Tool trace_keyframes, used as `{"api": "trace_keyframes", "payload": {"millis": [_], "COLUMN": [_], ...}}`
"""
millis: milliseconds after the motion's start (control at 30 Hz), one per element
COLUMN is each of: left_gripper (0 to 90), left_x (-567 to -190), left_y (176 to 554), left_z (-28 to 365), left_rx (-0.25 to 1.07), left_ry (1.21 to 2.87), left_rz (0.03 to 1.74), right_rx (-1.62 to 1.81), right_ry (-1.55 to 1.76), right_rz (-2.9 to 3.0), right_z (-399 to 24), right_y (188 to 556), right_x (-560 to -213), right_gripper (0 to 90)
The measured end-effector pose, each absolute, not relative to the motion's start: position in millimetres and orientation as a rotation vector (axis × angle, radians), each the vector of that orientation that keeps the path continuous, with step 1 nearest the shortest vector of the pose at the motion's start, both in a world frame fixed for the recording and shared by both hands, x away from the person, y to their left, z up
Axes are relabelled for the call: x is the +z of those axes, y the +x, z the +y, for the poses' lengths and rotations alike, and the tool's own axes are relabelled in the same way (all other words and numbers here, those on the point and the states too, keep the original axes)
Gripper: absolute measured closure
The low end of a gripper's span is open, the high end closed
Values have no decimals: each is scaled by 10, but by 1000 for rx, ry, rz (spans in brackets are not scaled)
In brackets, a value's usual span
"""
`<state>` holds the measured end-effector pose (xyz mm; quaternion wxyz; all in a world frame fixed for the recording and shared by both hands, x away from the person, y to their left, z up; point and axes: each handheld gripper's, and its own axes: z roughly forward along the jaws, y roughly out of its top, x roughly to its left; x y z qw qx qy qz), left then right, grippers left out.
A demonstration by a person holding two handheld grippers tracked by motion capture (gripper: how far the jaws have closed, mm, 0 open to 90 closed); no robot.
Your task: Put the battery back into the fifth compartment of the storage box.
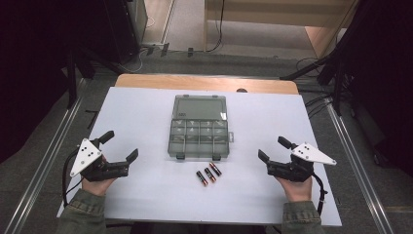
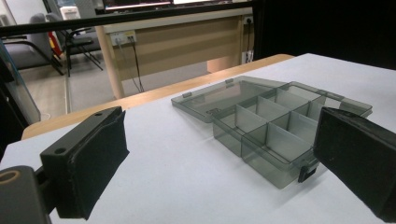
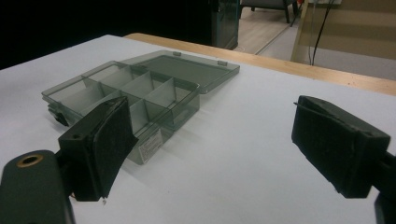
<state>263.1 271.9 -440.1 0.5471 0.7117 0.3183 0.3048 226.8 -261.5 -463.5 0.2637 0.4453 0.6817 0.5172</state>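
A clear grey compartment box lies open in the middle of the white table, its lid folded flat toward the far side. The box also appears ahead in the left gripper view, and the box lies ahead and left in the right gripper view; its compartments look empty. Three batteries lie side by side just in front of the box. My left gripper rests at the table's left, open, nothing between its jaws. My right gripper rests at the right, open and empty too.
The white table top sits on a wooden table with its far edge showing. Metal rails run along both sides. A wooden desk and cables stand beyond the table.
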Motion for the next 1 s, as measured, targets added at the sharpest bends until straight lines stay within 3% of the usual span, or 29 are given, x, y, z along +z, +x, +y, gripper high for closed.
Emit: {"api": "trace_keyframes", "payload": {"millis": [1000], "left_gripper": [32], "left_x": [-4390], "left_y": [2660], "left_z": [2756], "left_rx": [724], "left_ry": [1671], "left_rz": [768], "right_rx": [1384], "right_ry": [1275], "right_rz": [1893], "right_z": [-2623], "right_y": [2300], "right_x": [-4645], "right_gripper": [140]}}
